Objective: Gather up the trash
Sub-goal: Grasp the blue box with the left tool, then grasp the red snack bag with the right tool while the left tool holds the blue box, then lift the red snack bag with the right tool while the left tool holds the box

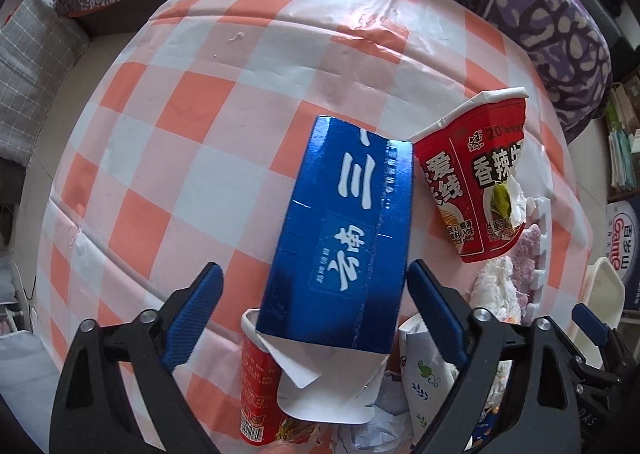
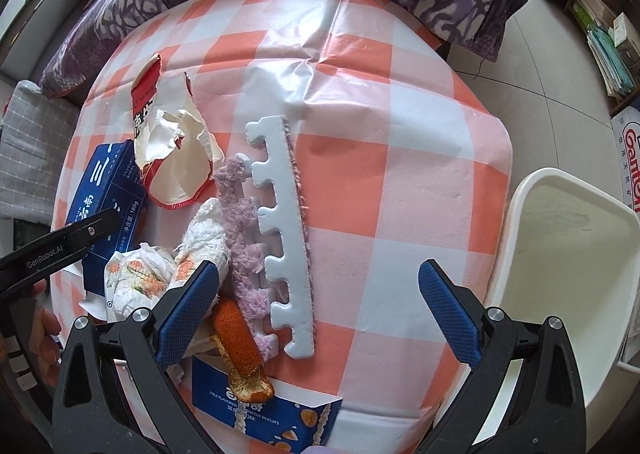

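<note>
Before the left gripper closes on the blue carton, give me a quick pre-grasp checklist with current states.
1. Blue carton between the left gripper fingers: ok, it lies in the gap.
2. Pads on the carton: not ok, right-hand pad sits at its edge, left-hand pad shows a clear gap.
3. Carton free of other trash: not ok, its near end overlaps a red can and its far corner meets the torn red noodle cup.
4. White bin ready: ok, open beside the checked table, looks empty.
5. Right gripper free: ok, open, nothing between its fingers.
6. Carton empty or full: cannot tell.
</note>
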A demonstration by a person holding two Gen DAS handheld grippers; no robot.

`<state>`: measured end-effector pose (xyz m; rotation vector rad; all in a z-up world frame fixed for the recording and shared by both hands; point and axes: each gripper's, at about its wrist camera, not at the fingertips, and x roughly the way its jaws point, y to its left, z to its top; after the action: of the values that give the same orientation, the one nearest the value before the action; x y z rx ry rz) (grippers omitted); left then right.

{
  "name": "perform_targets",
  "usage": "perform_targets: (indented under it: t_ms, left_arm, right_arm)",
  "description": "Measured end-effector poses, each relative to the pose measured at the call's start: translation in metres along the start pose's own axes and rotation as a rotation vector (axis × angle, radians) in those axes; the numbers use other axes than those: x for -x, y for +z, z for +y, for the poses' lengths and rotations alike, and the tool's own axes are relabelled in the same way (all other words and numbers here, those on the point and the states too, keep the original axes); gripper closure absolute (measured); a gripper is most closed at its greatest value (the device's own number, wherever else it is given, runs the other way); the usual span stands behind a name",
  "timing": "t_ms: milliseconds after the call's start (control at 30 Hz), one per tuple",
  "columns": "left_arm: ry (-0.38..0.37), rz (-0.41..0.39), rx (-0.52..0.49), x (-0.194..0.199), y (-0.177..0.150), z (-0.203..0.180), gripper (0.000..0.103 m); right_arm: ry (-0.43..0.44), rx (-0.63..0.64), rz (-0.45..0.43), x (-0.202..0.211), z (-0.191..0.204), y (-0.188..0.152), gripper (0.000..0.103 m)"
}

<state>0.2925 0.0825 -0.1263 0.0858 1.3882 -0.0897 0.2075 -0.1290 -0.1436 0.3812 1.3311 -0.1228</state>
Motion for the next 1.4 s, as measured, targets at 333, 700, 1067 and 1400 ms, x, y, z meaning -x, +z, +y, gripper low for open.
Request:
perform_targets:
  t_ms: [333,700,1067,1400]
  left_arm:
    - [-0.044,-0.099,0.099,0.033,-0.007,0.032,0.051]
    - [-0.117,-0.236,0.213,0.070,-0.013,0.065,0.051]
    - [-0.137,-0.240,0.250,0.069,-0.016,0.080,0.051]
    - [-0.138,-0.311,0.268,0.084,-0.019,0.073,0.051]
  right_arm:
    - [0.101,-0.093,-0.059,0.006,0.008,0.011,0.015]
    - [0.140,0.061,-0.210,0.008,0.069,0.034,0.011]
    - [0.164,0.031,-0.153,-0.033,0.080,0.040,0.062]
    - [0.180,0.008,-0.248,0.003,0.071,0.036,0.066]
